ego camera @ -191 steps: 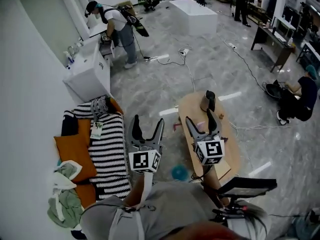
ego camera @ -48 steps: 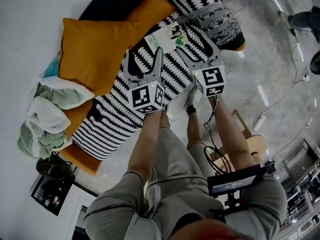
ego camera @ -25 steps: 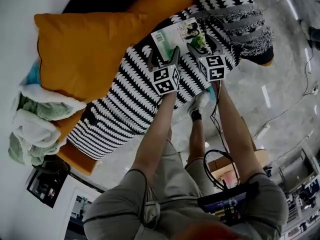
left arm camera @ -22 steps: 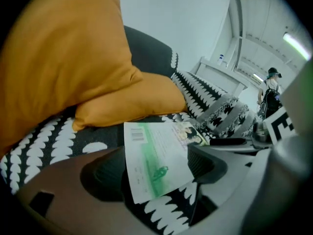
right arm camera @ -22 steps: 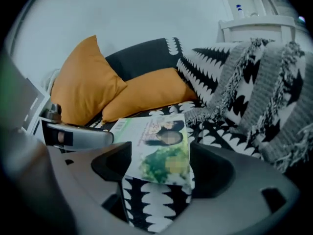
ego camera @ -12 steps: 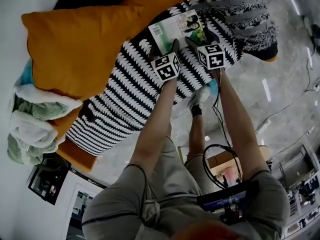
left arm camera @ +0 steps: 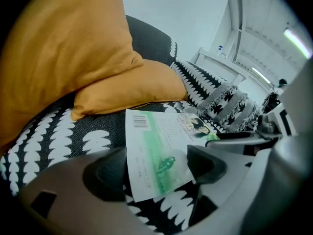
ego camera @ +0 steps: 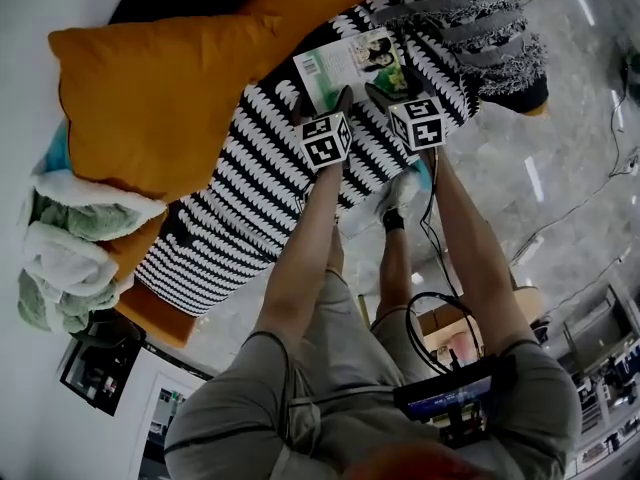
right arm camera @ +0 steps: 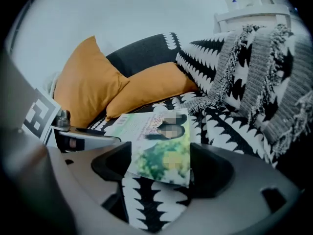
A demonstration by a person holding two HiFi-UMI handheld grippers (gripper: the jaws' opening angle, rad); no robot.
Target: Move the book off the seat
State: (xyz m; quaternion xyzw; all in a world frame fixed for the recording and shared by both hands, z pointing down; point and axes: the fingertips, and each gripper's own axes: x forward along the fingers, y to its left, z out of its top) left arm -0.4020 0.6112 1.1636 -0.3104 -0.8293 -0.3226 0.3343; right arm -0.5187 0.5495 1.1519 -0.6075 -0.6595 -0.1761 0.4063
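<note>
Both tongs wide open and nothing pinched yet: I've got my left gripper (ego camera: 323,100) straddling one near corner of the book (ego camera: 352,66), my right gripper (ego camera: 398,90) straddling the other, while the book lies flat on the black-and-white throw (ego camera: 250,198) beside the orange cushion (ego camera: 150,98).

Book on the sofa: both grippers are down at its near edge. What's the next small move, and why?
Probably close both grippers together. The book lies flat on the striped throw. One near corner sits between the left gripper's open jaws, the other between the right gripper's. No pad presses on it yet.
</note>
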